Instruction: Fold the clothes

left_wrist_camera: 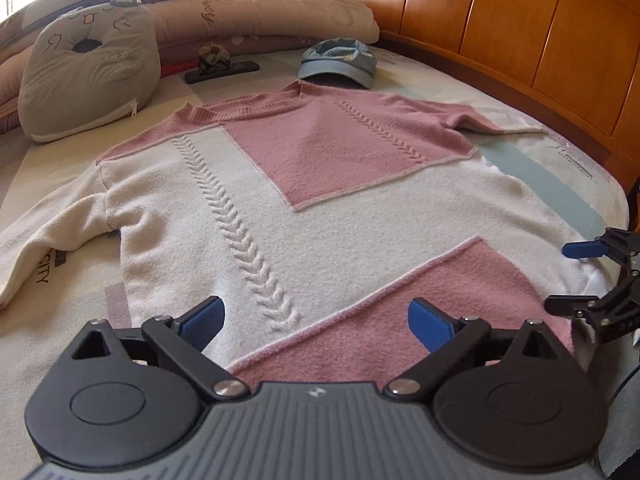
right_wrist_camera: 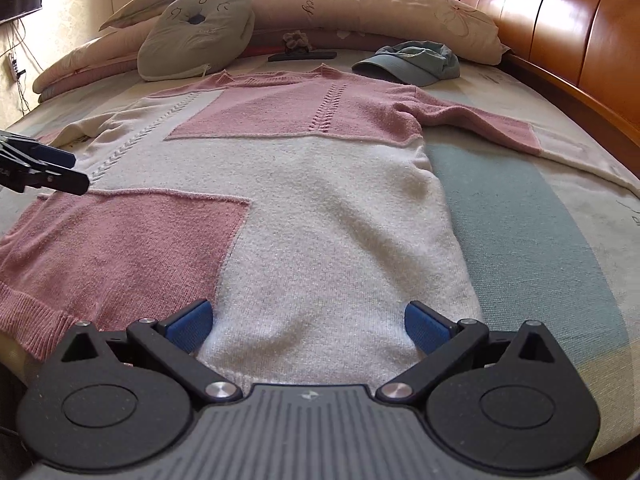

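Note:
A pink and white knit sweater (left_wrist_camera: 320,208) lies spread flat on the bed, neck at the far end and hem nearest me. Its white sleeve (left_wrist_camera: 44,248) trails to the left. The pink sleeve (right_wrist_camera: 492,128) reaches toward the headboard. My left gripper (left_wrist_camera: 316,320) stands open over the hem's pink patch, nothing between its blue pads (left_wrist_camera: 206,320). My right gripper (right_wrist_camera: 308,324) is open above the white part of the hem (right_wrist_camera: 312,360), also holding nothing. Each gripper shows at the edge of the other's view: the right gripper (left_wrist_camera: 576,278) and the left gripper (right_wrist_camera: 70,170).
A blue cap (left_wrist_camera: 338,62) lies beyond the sweater's neck. A grey cat cushion (left_wrist_camera: 88,76), long pillows (left_wrist_camera: 280,8) and a flat black item with a scrunchie (left_wrist_camera: 222,68) sit at the far end. The wooden headboard (left_wrist_camera: 520,28) runs along the right. Bare sheet (right_wrist_camera: 540,240) lies right of the sweater.

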Action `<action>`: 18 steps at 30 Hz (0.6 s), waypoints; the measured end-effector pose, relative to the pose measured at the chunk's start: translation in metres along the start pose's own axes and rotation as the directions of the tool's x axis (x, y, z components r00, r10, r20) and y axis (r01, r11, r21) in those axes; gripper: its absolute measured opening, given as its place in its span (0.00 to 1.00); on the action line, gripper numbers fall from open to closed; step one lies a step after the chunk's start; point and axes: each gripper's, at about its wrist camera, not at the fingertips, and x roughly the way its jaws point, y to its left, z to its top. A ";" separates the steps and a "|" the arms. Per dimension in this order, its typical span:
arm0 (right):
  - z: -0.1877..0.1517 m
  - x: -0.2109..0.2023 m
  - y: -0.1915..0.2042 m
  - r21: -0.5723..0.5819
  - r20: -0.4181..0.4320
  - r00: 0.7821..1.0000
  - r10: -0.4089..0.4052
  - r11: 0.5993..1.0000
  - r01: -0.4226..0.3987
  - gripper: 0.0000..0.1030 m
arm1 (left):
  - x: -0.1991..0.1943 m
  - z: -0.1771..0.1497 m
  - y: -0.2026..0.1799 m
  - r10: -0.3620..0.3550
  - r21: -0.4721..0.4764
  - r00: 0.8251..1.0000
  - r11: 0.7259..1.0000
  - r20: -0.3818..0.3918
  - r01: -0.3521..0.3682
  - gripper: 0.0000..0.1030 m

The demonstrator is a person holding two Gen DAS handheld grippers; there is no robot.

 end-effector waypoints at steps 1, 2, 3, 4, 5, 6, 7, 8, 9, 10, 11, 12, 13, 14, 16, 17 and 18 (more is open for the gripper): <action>0.000 0.000 0.000 0.001 -0.001 1.000 -0.001 1.000 0.001 1.00 | -0.005 0.001 -0.003 0.005 0.006 1.000 1.000 0.004 -0.005 0.95; 0.001 0.000 0.000 0.003 -0.001 1.000 -0.001 1.000 0.001 1.00 | -0.009 0.003 -0.007 0.009 0.011 1.000 1.000 0.008 -0.010 0.95; 0.000 0.000 0.000 0.006 0.000 1.000 -0.001 1.000 0.001 1.00 | -0.014 0.004 -0.010 0.014 0.016 1.000 1.000 0.013 -0.014 0.95; 0.000 0.000 0.000 0.007 0.003 1.000 -0.002 1.000 0.002 1.00 | -0.019 0.006 -0.013 0.019 0.022 1.000 1.000 0.017 -0.019 0.95; -0.001 -0.001 0.000 0.008 0.006 1.000 -0.004 1.000 0.004 1.00 | -0.020 0.009 -0.016 0.026 0.030 0.999 0.999 0.020 -0.026 0.95; -0.001 -0.001 0.000 0.010 0.008 1.000 -0.006 1.000 0.006 1.00 | -0.018 0.014 -0.019 0.034 0.039 0.999 0.999 0.023 -0.035 0.95; -0.001 -0.001 0.001 0.014 0.009 1.000 -0.009 1.000 0.009 1.00 | -0.017 0.018 -0.021 0.042 0.049 0.999 0.998 0.026 -0.043 0.95; -0.002 -0.001 0.001 0.016 0.012 1.000 -0.013 1.000 0.013 1.00 | -0.014 0.022 -0.023 0.044 0.055 0.999 0.997 0.032 -0.046 0.95; -0.002 -0.001 0.002 0.018 0.015 1.000 -0.017 1.000 0.017 1.00 | -0.009 0.026 -0.023 0.041 0.058 0.998 0.997 0.037 -0.044 0.95; -0.003 -0.002 0.002 0.020 0.018 1.000 -0.019 1.000 0.019 1.00 | -0.002 0.028 -0.022 0.037 0.060 0.999 0.997 0.039 -0.040 0.96; -0.003 -0.002 0.003 0.023 0.022 1.000 -0.022 1.000 0.021 1.00 | 0.006 0.031 -0.021 0.033 0.063 0.999 0.997 0.041 -0.035 0.96; -0.004 -0.002 0.003 0.023 0.027 0.999 -0.025 0.999 0.024 1.00 | 0.017 0.032 -0.018 0.031 0.067 0.999 0.997 0.040 -0.034 0.96; -0.005 -0.003 0.003 0.023 0.032 0.999 -0.029 0.999 0.028 1.00 | 0.028 0.032 -0.015 0.033 0.065 0.999 0.997 0.030 -0.035 0.96; -0.005 -0.004 0.004 0.022 0.032 0.999 -0.034 0.999 0.034 1.00 | 0.040 0.031 -0.012 0.036 0.060 0.999 0.998 0.016 -0.037 0.96; -0.006 -0.006 0.006 0.020 0.030 0.999 -0.046 0.999 0.045 1.00 | 0.061 0.028 -0.004 0.038 0.037 0.999 0.999 -0.022 -0.037 0.96; -0.004 -0.008 0.006 0.032 0.020 0.999 -0.049 0.998 0.049 1.00 | 0.071 0.027 0.000 0.038 0.025 0.998 0.999 -0.042 -0.037 0.96; -0.001 -0.010 0.005 0.048 0.008 0.999 -0.053 0.997 0.052 1.00 | 0.076 0.026 0.004 0.030 0.016 0.999 0.999 -0.044 -0.029 0.96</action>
